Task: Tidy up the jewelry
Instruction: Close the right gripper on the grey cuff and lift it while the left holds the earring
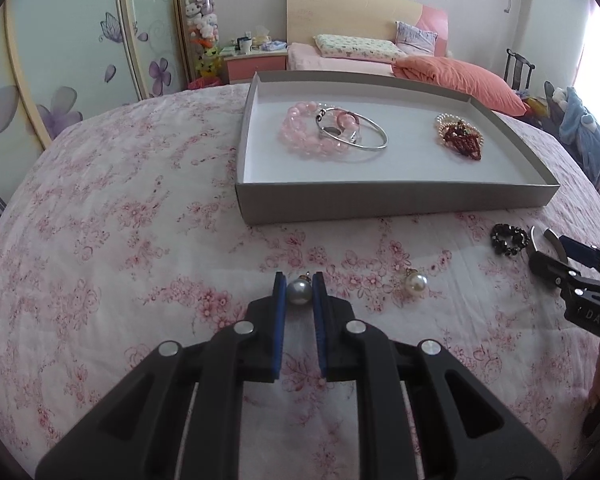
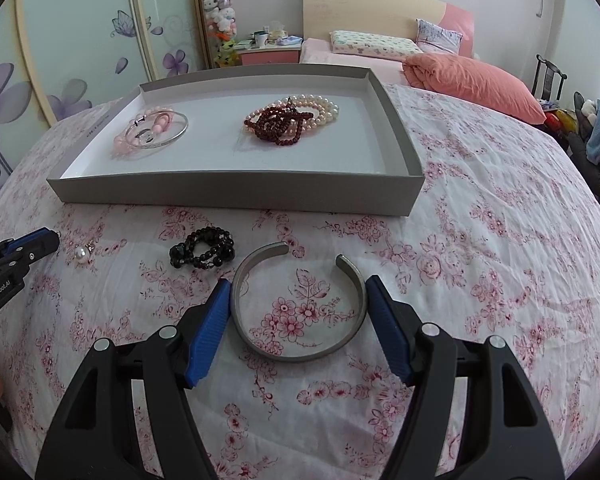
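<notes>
The left gripper [image 1: 299, 292] pinches the grey pearl earring [image 1: 299, 291] on the bed [image 1: 100, 240]; round, it could squirt out. The right gripper [image 2: 298, 312] stands open around the silver cuff [image 2: 298, 344]; closing could spring it toward the tray [image 2: 236, 192] at 12 o'clock.

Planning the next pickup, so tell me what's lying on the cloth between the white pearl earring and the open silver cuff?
The black bead bracelet lies between the white pearl earring and the silver cuff, clearest in the right wrist view.

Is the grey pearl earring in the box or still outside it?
Outside. The grey pearl earring sits on the floral cloth between the left gripper pads, in front of the box.
</notes>
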Demonstrator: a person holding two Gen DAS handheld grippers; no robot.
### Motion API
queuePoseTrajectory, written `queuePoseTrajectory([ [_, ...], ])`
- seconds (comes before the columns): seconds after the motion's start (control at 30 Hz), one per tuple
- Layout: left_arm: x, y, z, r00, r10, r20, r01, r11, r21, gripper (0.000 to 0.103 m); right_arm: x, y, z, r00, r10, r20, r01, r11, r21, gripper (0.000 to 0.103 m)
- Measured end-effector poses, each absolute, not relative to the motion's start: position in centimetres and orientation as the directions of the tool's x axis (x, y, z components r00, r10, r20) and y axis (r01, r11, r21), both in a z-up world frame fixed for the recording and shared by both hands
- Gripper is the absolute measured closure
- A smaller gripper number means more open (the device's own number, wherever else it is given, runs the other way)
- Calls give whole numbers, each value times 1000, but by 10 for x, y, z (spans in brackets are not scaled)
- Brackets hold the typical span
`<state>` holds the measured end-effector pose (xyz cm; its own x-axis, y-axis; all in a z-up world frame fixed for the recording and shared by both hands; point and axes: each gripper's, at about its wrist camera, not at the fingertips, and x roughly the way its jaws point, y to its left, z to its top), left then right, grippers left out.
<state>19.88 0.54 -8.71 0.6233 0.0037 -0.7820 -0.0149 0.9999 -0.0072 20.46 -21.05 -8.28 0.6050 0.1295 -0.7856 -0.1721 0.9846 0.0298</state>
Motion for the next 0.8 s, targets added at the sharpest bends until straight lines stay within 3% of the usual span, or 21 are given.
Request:
queuePoseTrajectory([
  [0.8,198,6,-88,623,-6,-782,-16,1000,-21,89,205,-210,-83,605,130,-786,-172,985,30,35],
])
